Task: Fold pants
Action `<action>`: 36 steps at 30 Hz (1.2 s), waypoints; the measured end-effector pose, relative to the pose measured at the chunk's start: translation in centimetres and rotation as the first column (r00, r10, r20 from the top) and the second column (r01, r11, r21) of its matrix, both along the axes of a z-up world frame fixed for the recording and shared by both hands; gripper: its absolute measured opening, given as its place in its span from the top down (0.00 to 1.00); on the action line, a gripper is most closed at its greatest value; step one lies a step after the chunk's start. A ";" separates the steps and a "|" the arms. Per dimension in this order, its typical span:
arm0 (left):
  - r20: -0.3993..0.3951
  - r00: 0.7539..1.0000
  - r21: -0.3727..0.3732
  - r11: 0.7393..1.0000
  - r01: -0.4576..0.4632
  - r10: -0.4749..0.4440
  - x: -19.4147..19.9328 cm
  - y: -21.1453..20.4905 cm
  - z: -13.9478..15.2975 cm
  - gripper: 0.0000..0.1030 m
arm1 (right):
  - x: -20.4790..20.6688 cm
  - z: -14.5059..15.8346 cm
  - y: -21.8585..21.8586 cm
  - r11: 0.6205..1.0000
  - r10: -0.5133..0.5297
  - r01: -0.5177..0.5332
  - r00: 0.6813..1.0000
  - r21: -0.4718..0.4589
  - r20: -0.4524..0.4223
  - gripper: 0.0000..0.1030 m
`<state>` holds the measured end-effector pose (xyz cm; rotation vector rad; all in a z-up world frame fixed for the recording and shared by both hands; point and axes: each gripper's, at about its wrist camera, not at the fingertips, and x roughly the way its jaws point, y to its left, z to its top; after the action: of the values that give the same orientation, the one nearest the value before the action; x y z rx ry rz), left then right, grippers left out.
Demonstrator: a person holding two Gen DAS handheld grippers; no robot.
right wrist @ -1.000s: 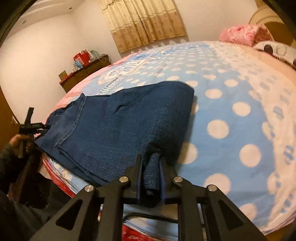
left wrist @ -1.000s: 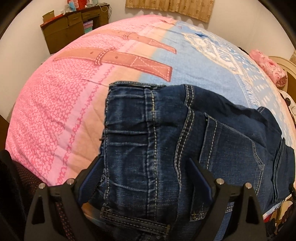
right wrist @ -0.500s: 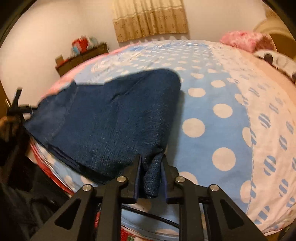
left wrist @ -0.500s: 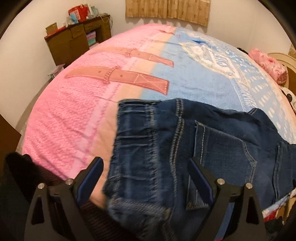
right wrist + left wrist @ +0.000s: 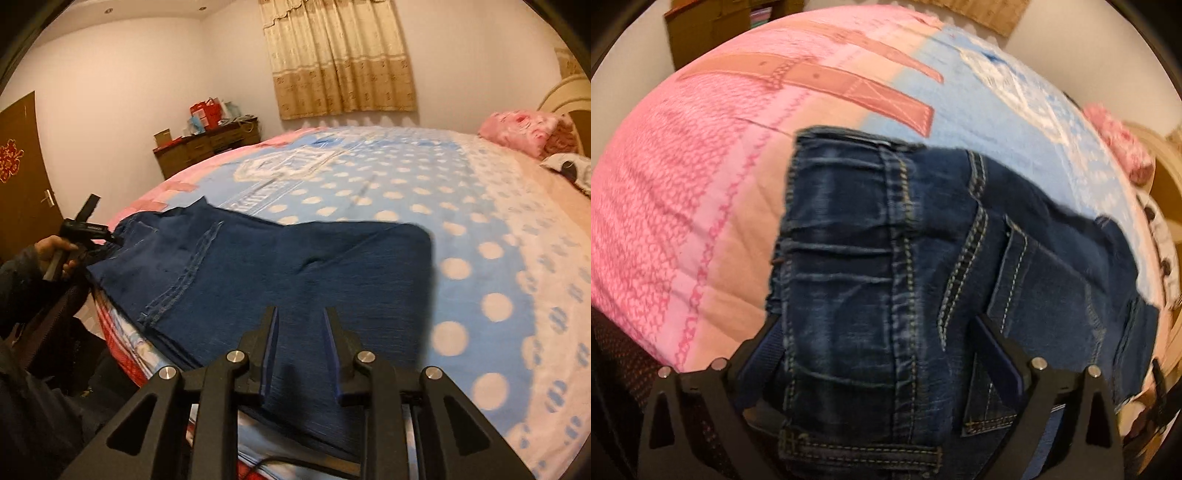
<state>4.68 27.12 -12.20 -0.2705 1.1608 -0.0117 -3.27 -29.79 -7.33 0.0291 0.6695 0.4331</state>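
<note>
Dark blue jeans (image 5: 280,273) lie folded flat near the front edge of the bed (image 5: 480,206). In the left wrist view the waistband end of the jeans (image 5: 886,266) fills the middle, with a back pocket at right. My left gripper (image 5: 879,332) is open, its fingers on either side of the waistband end. My right gripper (image 5: 300,314) is open and empty just above the leg end of the jeans. The left gripper also shows in the right wrist view (image 5: 85,232), held in a hand at the waistband.
The bedspread is pink at the left (image 5: 683,184) and blue with white dots at the right. A pink pillow (image 5: 524,129) lies by the headboard. A brown dresser (image 5: 207,147) stands against the far wall, a door (image 5: 22,173) at left.
My right gripper has opened and let go of the jeans' leg end, which now lies flat. My left gripper stays open and has moved back over the waistband.
</note>
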 end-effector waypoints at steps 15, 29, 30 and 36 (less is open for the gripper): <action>0.236 0.966 0.003 0.994 0.109 -0.107 -5.3 -5.9 8.7 0.83 | 0.8 0.1 1.5 0.994 0.036 -0.040 0.998 0.097 0.045 0.73; 0.411 0.727 0.041 0.808 0.587 -0.549 -3.1 -30.5 17.1 0.84 | 0.1 -1.0 -4.7 0.967 -0.117 0.110 0.993 0.231 0.019 0.69; 0.406 0.702 0.045 0.780 0.624 -0.585 -3.0 -33.0 17.0 0.84 | -0.3 -1.0 -5.0 0.964 -0.129 0.119 0.991 0.236 0.025 0.69; 0.357 0.553 0.058 0.609 0.791 -0.752 -5.0 -46.1 14.8 0.83 | -1.7 -1.3 -8.4 0.938 -0.212 0.194 0.977 0.287 0.032 0.69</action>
<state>-0.35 -18.94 2.56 0.1778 0.8342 -0.8966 -4.97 -38.14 -8.63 0.3521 0.5324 0.3254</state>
